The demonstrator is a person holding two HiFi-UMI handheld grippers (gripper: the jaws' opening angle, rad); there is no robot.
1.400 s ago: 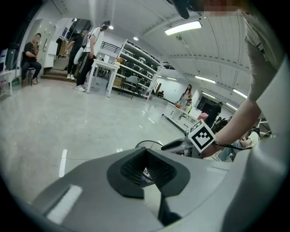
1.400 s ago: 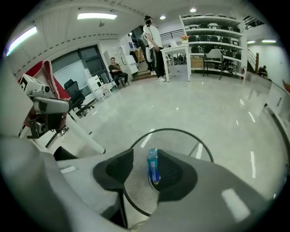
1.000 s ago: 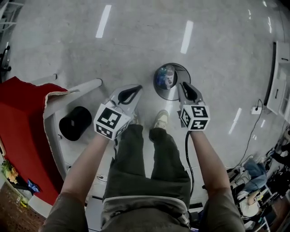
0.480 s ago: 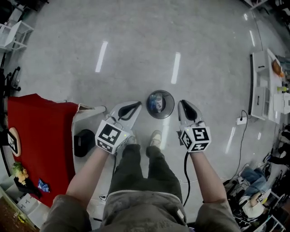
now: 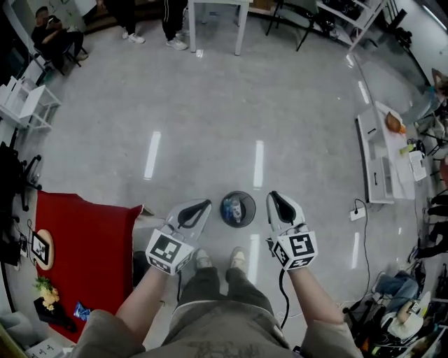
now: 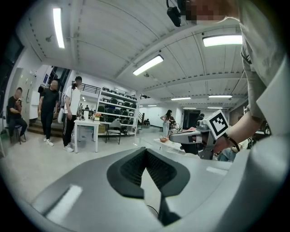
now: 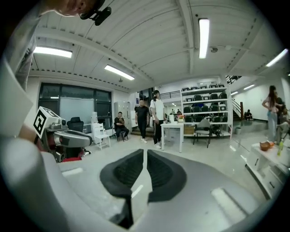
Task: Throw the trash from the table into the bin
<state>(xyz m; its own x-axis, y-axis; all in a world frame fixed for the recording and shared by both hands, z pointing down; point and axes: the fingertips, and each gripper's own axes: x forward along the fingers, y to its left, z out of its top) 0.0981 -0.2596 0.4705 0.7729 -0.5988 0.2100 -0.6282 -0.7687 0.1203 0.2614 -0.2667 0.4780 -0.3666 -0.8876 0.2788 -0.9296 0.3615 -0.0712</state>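
Observation:
The round metal bin (image 5: 238,209) stands on the floor far below, with blue and white trash inside it. My left gripper (image 5: 203,204) hangs to the bin's left and my right gripper (image 5: 273,196) to its right, both high above it and pointing nearly level. The left gripper (image 6: 145,149) has its jaw tips touching and holds nothing. The right gripper (image 7: 145,152) shows only a thin slit between its pads; its jaws have just been closing on nothing. Each gripper view also catches the other gripper: the right gripper (image 6: 199,136) and the left gripper (image 7: 63,136).
A table with a red cloth (image 5: 84,259) stands at the left, a black cylinder (image 5: 140,269) beside it. A white cabinet (image 5: 378,164) lines the right wall. A white table (image 5: 217,14) and people stand at the far end. My feet are just behind the bin.
Both grippers have risen together, and the head view has lifted with them. The bin and red table now look smaller and farther down, and more of the room shows.

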